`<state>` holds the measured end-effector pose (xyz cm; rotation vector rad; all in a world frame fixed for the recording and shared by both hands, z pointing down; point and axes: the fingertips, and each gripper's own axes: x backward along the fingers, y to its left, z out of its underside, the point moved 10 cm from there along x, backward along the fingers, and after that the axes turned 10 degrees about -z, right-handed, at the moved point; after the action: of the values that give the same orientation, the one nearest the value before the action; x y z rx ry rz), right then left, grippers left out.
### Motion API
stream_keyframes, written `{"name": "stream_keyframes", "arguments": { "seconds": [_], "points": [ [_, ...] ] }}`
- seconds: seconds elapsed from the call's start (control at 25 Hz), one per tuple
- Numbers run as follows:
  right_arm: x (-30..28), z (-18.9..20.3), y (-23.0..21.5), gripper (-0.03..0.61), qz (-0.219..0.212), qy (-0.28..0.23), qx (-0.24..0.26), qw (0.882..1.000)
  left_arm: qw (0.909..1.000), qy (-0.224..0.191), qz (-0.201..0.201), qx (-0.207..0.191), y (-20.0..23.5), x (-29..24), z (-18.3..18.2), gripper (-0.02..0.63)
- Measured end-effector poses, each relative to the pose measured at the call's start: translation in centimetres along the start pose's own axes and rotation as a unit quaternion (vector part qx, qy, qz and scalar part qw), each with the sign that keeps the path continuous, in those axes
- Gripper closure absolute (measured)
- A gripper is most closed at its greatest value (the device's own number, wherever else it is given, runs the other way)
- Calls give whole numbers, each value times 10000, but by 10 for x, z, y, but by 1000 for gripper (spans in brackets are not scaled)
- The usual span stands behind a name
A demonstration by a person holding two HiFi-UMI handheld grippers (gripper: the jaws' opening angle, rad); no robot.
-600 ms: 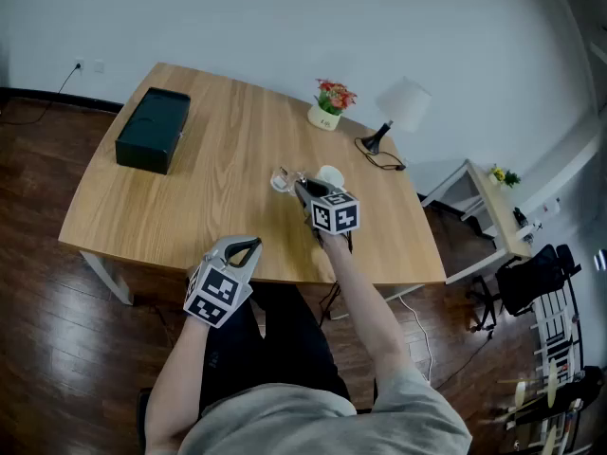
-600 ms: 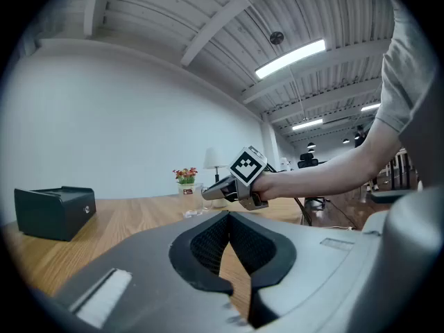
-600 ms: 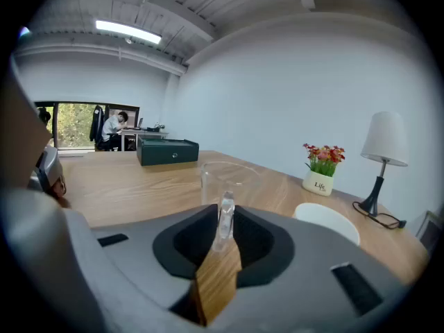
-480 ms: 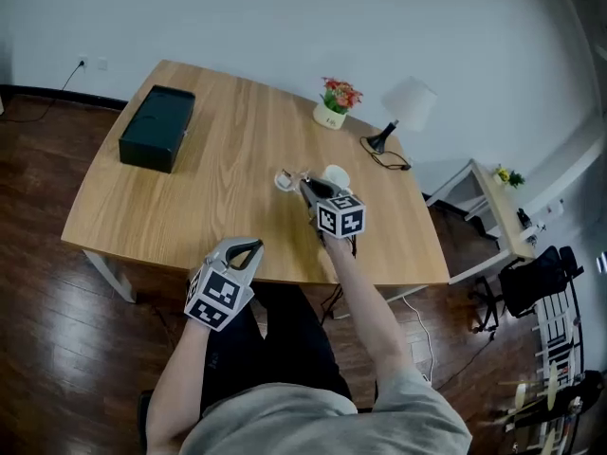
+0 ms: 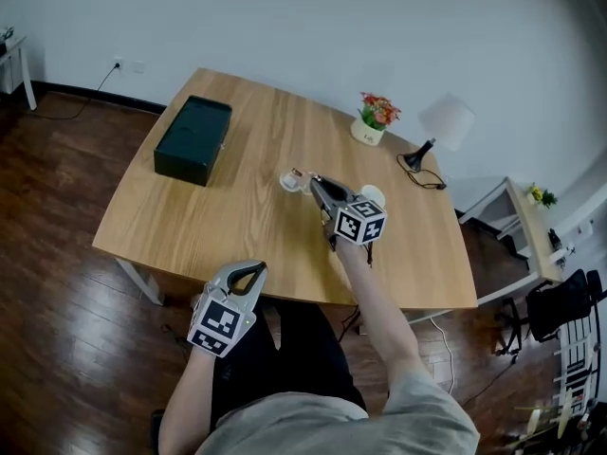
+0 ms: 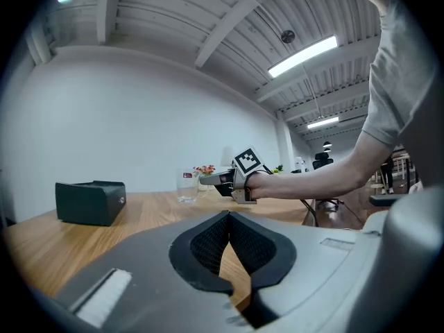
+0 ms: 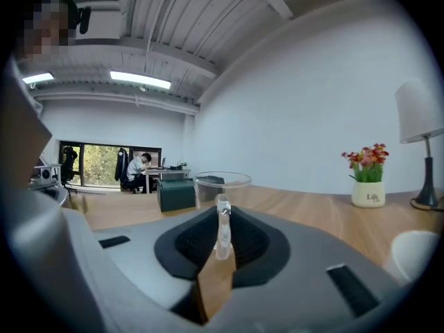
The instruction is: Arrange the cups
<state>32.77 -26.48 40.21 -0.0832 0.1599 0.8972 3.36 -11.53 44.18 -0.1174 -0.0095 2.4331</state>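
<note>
- Glass cup [image 5: 290, 179] stands near the middle of a wooden table [image 5: 218, 216] in the head view. The jaw tips of the right gripper [image 5: 313, 184] reach it from the person's side.
- Just to the right of that gripper sits a white cup [image 5: 373, 195], apart from the glass one. A dark green box [image 5: 194, 141] lies toward the table's far left. A small pot of flowers [image 5: 372, 121] and a white-shaded lamp [image 5: 444, 123] stand near the far right edge.
- Left gripper [image 5: 248, 273] hangs just off the table's near edge, well apart from both cups.
- Left gripper view: the jaws are pressed together at their tips, with nothing between them. Across the tabletop, the glass cup [image 6: 186, 186] stands upright on the wood. The right gripper [image 6: 208, 180] meets it from the right, at the end of the person's outstretched arm. The green box [image 6: 91, 201] lies off to the left.
- Right gripper view: the jaws are clamped on the glass cup's clear handle [image 7: 223, 228], which stands upright between them. The cup's round rim shows just beyond the tips. The green box [image 7: 176, 193] lies behind the cup to the left, and the flowers [image 7: 368, 184] and the lamp [image 7: 419, 127] stand to the right. The white cup [image 7: 416, 252] shows at the lower right edge.
</note>
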Motion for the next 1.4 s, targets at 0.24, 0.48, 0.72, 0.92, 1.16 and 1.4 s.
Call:
{"name": "stream_keyframes", "arguments": {
  "seconds": [0.24, 0.48, 0.72, 0.92, 1.16, 1.4],
  "points": [
    [-80, -60, 0, 523, -510, -439, 288, 9973, 9982, -78, -587, 133, 23, 18, 1, 609],
    [-169, -101, 6, 525, -846, -326, 623, 9939, 9951, -23, -909, 377, 39, 24, 5, 609],
    [-248, -114, 24, 525, -1248, 48, 634, 9901, 9945, -28, -950, 447, 42, 25, 7, 609],
    [-296, -110, 34, 525, -1289, 393, 754, 9880, 9937, -120, -917, 637, 44, 26, 6, 609],
    [-321, -101, 32, 525, -1239, 262, 498, 9907, 9924, -200, -881, 834, 49, 28, 9, 609],
    [-321, -92, 25, 525, -1128, 189, 577, 9918, 9927, -204, -838, 843, 49, 28, 8, 609]
  ]
}}
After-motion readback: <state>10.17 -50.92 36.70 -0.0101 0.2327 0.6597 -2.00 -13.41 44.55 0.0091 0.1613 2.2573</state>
